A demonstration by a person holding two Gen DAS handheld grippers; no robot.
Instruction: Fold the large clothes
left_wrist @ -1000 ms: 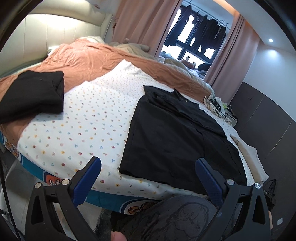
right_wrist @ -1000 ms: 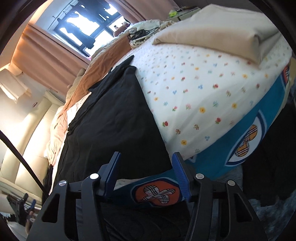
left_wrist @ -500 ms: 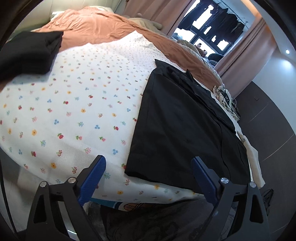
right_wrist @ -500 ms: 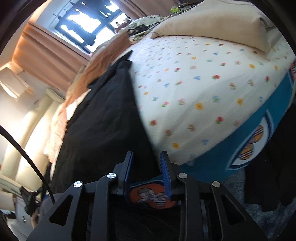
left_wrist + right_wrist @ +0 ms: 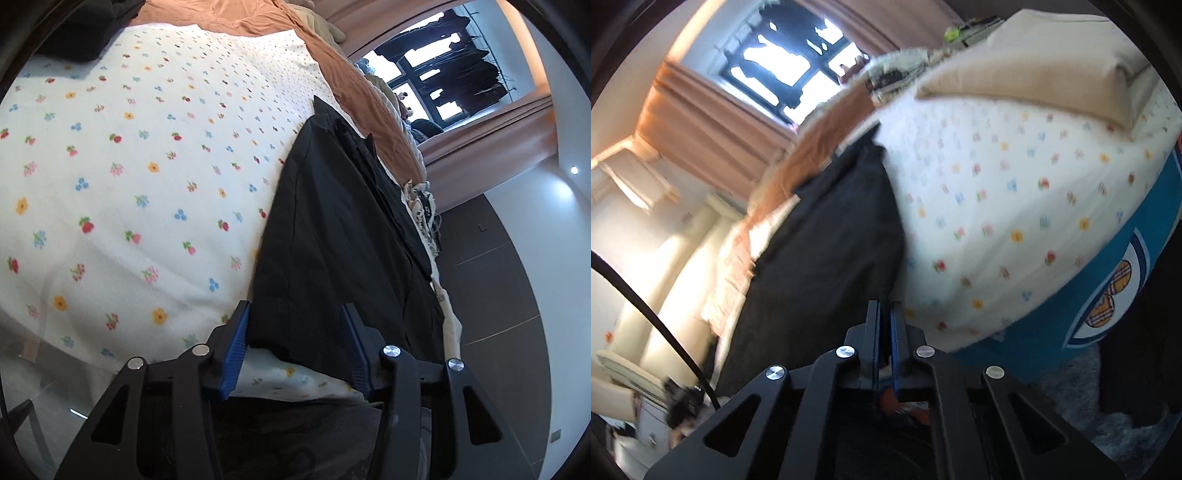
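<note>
**Both grippers close in on the garment's near hem**

Dropping lower, the left gripper [image 5: 295,325] has been closing, its blue pads now straddling the near corner of the flat black garment [image 5: 332,229] without visibly pressing it. On the white flower-print bedsheet [image 5: 129,184], the right gripper [image 5: 884,325] has pinched fully together at the garment's other near edge.

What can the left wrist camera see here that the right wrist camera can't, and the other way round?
Only the left wrist view shows the left hand-held gripper, its jaws apart and just closing around the near hem of the black garment, and a dark wall.

Only the right wrist view shows the right hand-held gripper, jaws shut at the garment's near edge, a beige pillow and the blue bed skirt.

Both show the black garment, flowered sheet, orange blanket and window.
</note>
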